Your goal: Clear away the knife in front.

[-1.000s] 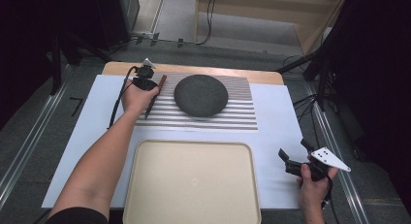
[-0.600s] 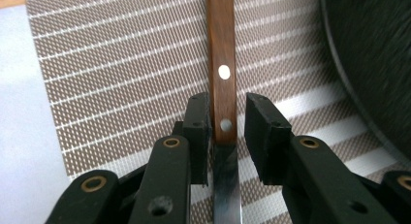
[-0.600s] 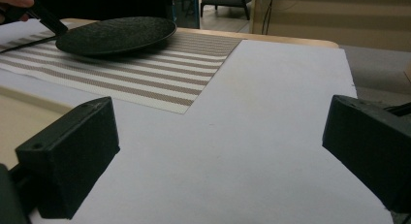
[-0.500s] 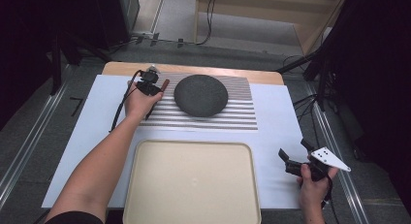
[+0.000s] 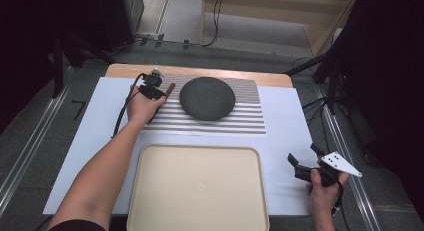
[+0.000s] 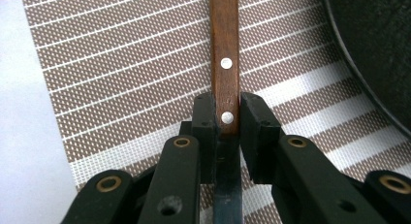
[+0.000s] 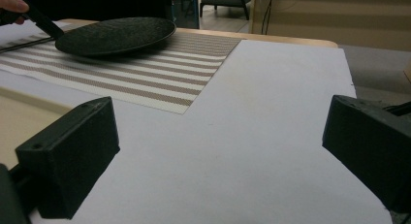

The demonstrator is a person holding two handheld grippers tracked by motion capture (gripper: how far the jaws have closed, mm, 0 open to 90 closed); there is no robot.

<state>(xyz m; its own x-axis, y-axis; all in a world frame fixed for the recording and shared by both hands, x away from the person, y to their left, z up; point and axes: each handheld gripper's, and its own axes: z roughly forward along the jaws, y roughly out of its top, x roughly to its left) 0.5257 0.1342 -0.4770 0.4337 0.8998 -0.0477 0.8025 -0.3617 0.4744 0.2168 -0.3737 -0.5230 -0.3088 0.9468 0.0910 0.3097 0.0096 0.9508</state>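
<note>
**Left jaws closed on the knife handle, right gripper waiting wide**

From the high view, the left gripper (image 5: 152, 86) sat at the far left of the striped placemat (image 5: 240, 118), just beside the dark plate (image 5: 207, 97). The knife (image 5: 168, 90) lay at its tip. The empty beige tray (image 5: 197, 188) was nearest the person, and the right gripper (image 5: 306, 164) hovered over the white sheet (image 5: 90, 141), well apart from everything.

The left gripper view settled it — both jaws pressed against the wooden handle (image 6: 224, 44) at its lower rivet, the blade (image 6: 228, 195) running back between the arms.

The right gripper view showed its jaws spread wide, holding nothing, the plate (image 7: 116, 35) far off.

My read: a grip that near the handle's blade end should balance, but lift level and slowly — clear of the plate's rim.
</note>
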